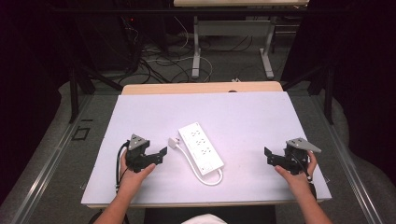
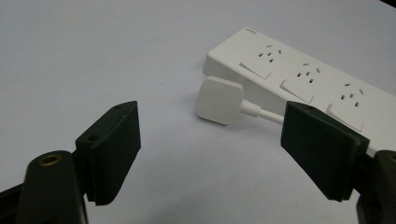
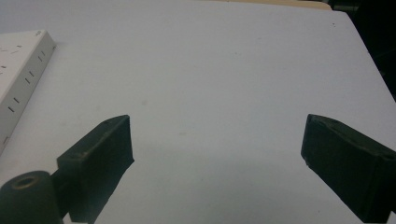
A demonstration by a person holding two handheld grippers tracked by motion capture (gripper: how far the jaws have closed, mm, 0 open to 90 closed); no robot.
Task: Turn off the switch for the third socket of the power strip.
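A dark room is seen, with black cables on the grey floor and the legs of another desk far back. In the middle a wide table with a flat white top (image 1: 140,186) is set, and a strip of pale wood is seen along its far edge.

On the table a long white plastic power strip with three rows of sockets (image 1: 201,148) is laid at a slant. Its thin white cord (image 1: 211,179) is curled out from the near end. A small white square plug (image 1: 173,142) is laid flat on the table, just beside the strip's left side.

The black left gripper (image 1: 160,156) is held near the plug and is pointed at it. In the left gripper view the plug (image 2: 218,100) is seen ahead of the open jaws, not yet between them. Nothing is held and nothing is touched.

The black right gripper (image 1: 268,156) is held well apart from the strip, over bare table. Its jaws are spread too, and nothing is gripped by them.

The step in hand is judged to be the reach for the plug. Next, the left gripper should be moved forward until the plug is between the jaws, and then squeezed shut. The strip may need to be held down by the right gripper.

A small mark is printed on the far end of the strip (image 2: 251,31), but it is too small to be read.
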